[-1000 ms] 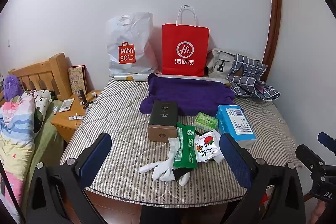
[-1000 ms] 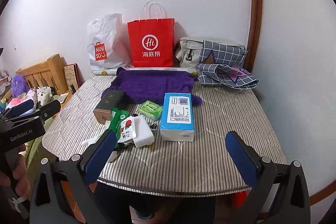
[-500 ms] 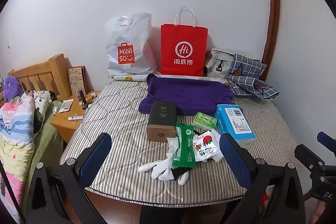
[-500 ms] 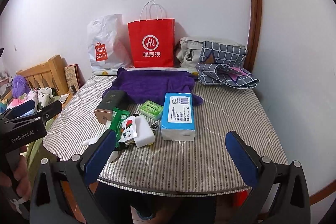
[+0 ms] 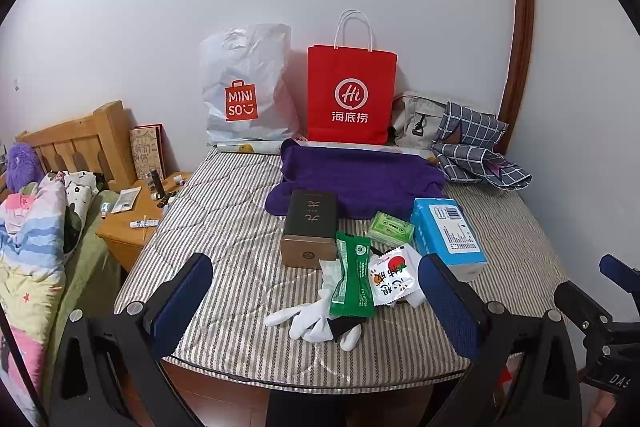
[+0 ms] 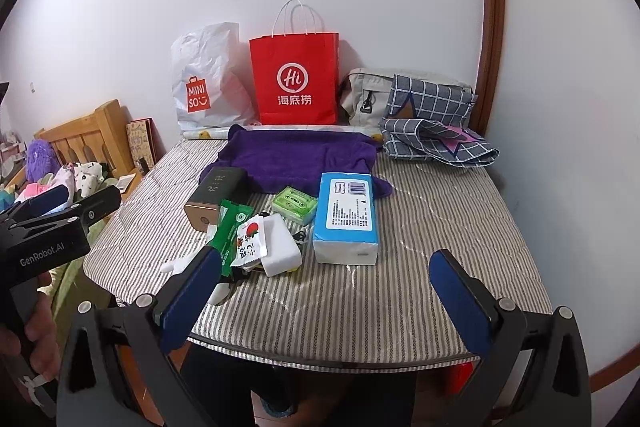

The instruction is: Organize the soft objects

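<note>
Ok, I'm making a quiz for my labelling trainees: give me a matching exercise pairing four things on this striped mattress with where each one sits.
Things:
1. red paper bag
2. tissue pack
3. white glove
4. checked cloth

Places:
A. nearest the front edge of the mattress, partly under the green packet
B. back right corner
C. upright against the wall, behind the purple towel
D. right of the green cassette box

Pairs: 1-C, 2-D, 3-A, 4-B
</note>
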`<act>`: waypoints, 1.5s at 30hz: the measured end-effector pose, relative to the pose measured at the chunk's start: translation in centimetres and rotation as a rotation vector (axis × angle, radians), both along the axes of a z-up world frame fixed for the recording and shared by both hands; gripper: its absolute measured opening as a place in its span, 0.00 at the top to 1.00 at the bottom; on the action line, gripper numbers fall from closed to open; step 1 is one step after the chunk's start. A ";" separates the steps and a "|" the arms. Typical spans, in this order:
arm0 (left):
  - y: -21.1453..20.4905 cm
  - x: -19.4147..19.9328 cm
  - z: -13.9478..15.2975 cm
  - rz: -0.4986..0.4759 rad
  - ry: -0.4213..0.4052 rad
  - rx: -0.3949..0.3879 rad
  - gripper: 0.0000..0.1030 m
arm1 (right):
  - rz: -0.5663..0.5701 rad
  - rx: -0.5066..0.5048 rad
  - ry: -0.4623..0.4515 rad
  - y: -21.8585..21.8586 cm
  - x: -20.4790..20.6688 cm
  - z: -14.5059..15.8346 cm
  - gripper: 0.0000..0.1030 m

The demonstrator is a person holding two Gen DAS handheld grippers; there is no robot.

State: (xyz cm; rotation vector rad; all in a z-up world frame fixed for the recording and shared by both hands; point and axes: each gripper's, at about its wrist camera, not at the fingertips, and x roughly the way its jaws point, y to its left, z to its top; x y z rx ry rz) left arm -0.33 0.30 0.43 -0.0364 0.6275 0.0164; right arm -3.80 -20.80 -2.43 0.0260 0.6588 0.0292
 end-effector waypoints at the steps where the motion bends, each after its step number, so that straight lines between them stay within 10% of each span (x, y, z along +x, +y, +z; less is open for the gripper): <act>1: 0.0 0.0 0.0 -0.002 0.000 0.002 0.00 | 0.000 0.000 -0.001 0.0 0.0 0.0 0.00; 18: 1.1 2.0 -2.4 0.014 0.053 0.022 0.00 | 0.021 0.024 0.030 0.0 1.8 -2.2 0.02; 45: 4.4 8.2 -12.3 0.004 0.229 -0.044 0.00 | 0.188 0.098 0.219 2.1 11.9 -14.8 0.19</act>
